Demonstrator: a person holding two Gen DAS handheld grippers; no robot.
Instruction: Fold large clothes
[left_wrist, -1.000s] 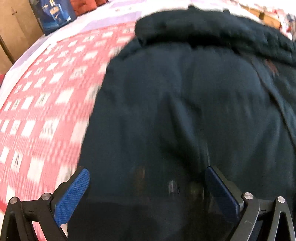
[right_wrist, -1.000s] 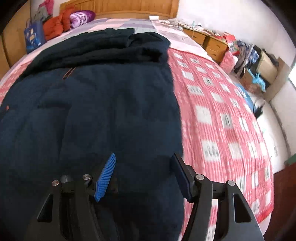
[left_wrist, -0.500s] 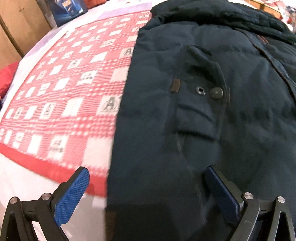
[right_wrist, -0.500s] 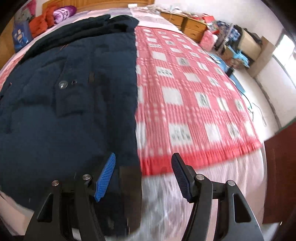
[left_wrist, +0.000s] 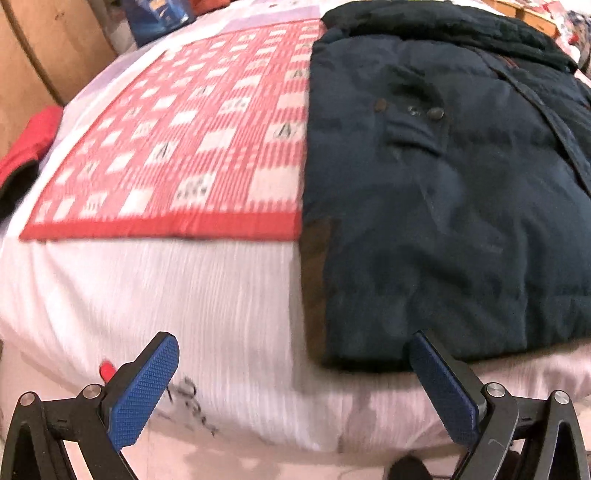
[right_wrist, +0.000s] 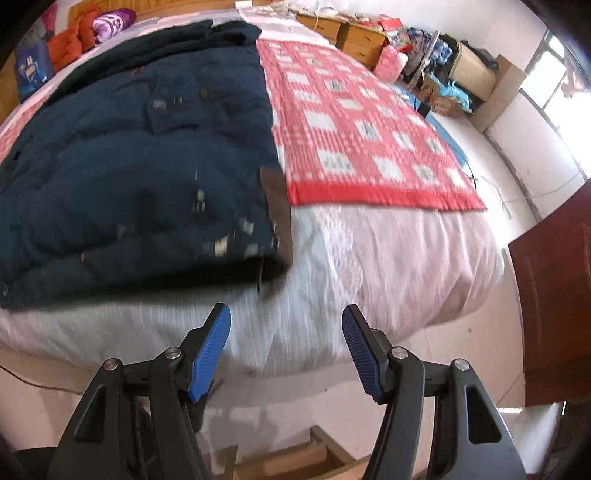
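Note:
A large dark navy padded coat (left_wrist: 436, 192) (right_wrist: 133, 162) lies flat along the bed, its hem near the foot end, both sides folded in with brown lining showing at the edges. My left gripper (left_wrist: 291, 354) stands open over the white bed edge, just short of the coat's lower left corner, nothing between its blue pads. My right gripper (right_wrist: 286, 328) is open too, hanging past the foot of the bed just below the coat's lower right corner, also holding nothing.
A red-and-white checked blanket (left_wrist: 192, 147) (right_wrist: 362, 133) covers the white bedspread (right_wrist: 369, 251) on both sides of the coat. Wooden drawers and clutter (right_wrist: 424, 55) stand at the far right, a dark red door (right_wrist: 554, 314) at right, a blue bag (right_wrist: 33, 70) and orange cloth near the headboard.
Both grippers have pulled back from over the coat's body toward the foot of the bed. The coat's hem and the white bed edge have come into view. Jaws stayed open.

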